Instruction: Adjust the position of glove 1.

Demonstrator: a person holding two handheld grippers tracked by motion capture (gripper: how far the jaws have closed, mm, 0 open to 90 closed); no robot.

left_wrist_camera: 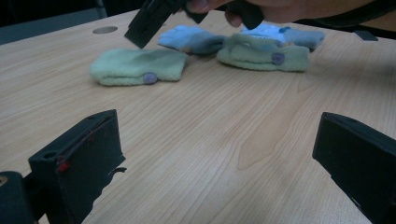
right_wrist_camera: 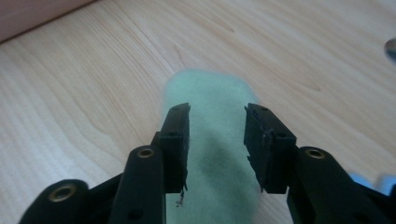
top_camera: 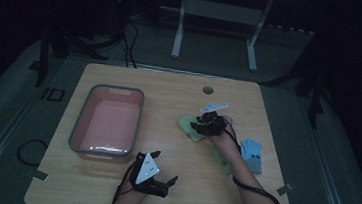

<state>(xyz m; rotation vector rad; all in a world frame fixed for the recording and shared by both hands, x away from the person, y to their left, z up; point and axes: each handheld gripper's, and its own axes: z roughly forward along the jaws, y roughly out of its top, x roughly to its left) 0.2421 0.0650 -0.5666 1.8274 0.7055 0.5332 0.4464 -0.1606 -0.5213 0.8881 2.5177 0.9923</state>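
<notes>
While the green mitten (right_wrist_camera: pixel 212 154) lies flat toward the table's (top_camera: pixel 170 191) right edge, the right gripper (right_wrist_camera: pixel 217 140) straddles it, jaws half open, not yet pinching. Closing too high could catch mere fuzz, letting it slip free.

My high view looks down from above onto the whole table (top_camera: pixel 110 185); both gripper views sit low and close over it, sharing the green mitten (left_wrist_camera: pixel 135 66) (right_wrist_camera: pixel 210 140) between them.
</notes>
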